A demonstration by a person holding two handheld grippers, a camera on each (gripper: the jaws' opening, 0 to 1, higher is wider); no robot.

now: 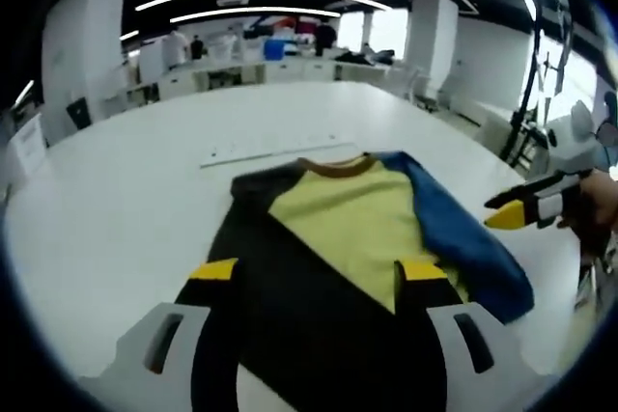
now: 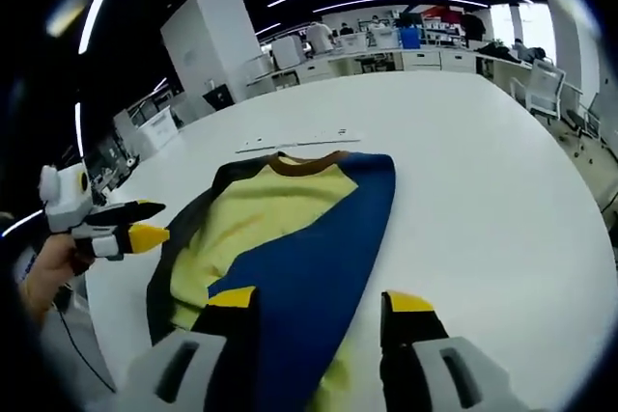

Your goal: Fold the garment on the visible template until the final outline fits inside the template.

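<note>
Left tongs (image 1: 317,277): left gripper view, jaws spread, yellow tips low over the shirt (image 1: 348,238), pinching nothing; contact with the cloth cannot be told. The shirt lies flat on the white table (image 1: 145,180), collar away, yellow body, black sleeve folded across one side, blue sleeve (image 1: 454,233) down the other. The right tongs (image 1: 521,209) enter at the right edge, off the cloth beside the blue sleeve, tips nearly together. A thin pale strip (image 1: 270,151) lies beyond the collar. No template outline can be made out. Right tongs (image 2: 317,301): right gripper view, jaws spread over the blue sleeve (image 2: 319,258), which here covers much of the yellow. The left tongs (image 2: 135,229) sit beside the black edge (image 2: 183,229), held by a hand (image 2: 43,272). Risk, judged: a one-sided pull could drag the whole shirt across the smooth table or undo the sleeve fold; a shallow pinch could lift one layer only. This view alone shows the bare table to the shirt's right and the hand.
</note>
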